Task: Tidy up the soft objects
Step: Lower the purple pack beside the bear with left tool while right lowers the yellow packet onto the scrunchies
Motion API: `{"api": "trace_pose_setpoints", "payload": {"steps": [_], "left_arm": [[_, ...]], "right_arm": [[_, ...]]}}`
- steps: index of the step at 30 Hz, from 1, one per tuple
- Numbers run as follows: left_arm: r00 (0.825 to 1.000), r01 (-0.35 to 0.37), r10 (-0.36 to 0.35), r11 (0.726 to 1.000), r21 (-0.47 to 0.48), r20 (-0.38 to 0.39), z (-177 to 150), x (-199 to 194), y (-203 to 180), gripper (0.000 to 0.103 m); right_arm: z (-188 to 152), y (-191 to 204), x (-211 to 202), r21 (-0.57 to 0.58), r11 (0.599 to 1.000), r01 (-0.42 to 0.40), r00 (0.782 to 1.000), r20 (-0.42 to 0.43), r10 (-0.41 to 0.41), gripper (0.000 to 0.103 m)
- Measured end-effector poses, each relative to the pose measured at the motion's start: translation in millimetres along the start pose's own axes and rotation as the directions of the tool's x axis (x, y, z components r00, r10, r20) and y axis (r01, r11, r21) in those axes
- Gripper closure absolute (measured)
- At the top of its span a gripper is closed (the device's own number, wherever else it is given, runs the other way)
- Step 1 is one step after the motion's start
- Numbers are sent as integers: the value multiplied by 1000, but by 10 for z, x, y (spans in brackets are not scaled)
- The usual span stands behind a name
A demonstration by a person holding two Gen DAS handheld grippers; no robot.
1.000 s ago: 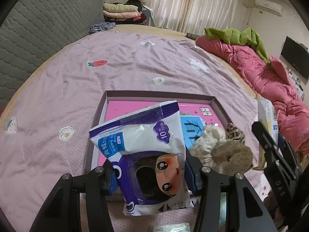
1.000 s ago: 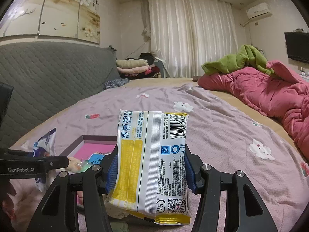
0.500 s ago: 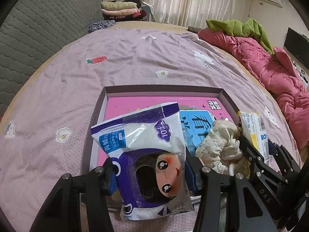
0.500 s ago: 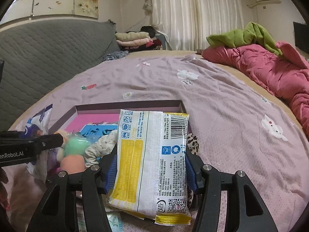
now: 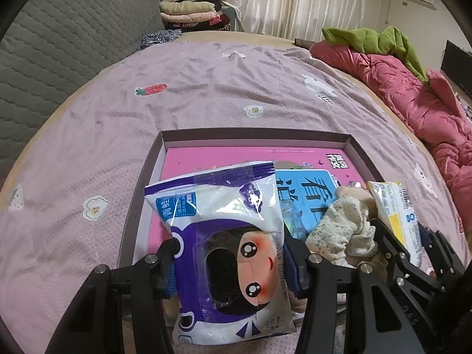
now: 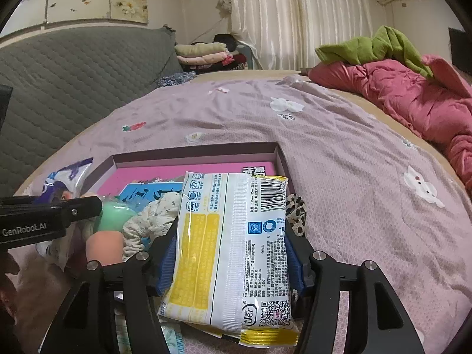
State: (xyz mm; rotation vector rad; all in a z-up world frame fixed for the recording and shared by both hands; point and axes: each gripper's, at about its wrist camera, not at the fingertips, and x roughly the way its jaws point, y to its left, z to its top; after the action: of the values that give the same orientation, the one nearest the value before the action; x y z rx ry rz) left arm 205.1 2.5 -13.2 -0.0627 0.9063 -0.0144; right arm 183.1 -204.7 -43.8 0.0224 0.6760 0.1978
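The left gripper point(image 5: 231, 261) held the purple pack point(image 5: 228, 253) over the box's point(image 5: 256, 135) near edge. The right gripper point(image 6: 231, 258), jaws just widening, loosely flanked the yellow pack point(image 6: 233, 247) (standing on end, long axis pointing away). I judged it could tip onto the sock point(image 6: 150, 218), or slide out onto the bed point(image 6: 339, 153).

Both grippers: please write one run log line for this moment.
left gripper: holds purple packet | right gripper: jaws just opening, yellow packet between | over box
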Motion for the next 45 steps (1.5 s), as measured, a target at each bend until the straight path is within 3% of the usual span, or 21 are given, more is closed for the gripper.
{"api": "trace_pose_setpoints", "payload": {"steps": [8, 22, 39, 45], "left_arm": [[1000, -21, 21, 1000, 8, 1, -8, 15, -8, 48], [1000, -3, 3, 1000, 11, -3, -16, -19, -16, 45], [999, 39, -37, 999, -36, 36, 28, -85, 64, 40], [994, 60, -56, 997, -40, 89, 44, -189, 62, 38]], "right_arm": [[3, -20, -49, 16, 1000, 0, 1000, 14, 0, 29], [73, -14, -319, 21, 999, -30, 992, 126, 27, 27], [82, -6, -326, 17, 1000, -26, 992, 124, 24, 27], [84, -11, -330, 16, 1000, -27, 992, 124, 25, 27]]}}
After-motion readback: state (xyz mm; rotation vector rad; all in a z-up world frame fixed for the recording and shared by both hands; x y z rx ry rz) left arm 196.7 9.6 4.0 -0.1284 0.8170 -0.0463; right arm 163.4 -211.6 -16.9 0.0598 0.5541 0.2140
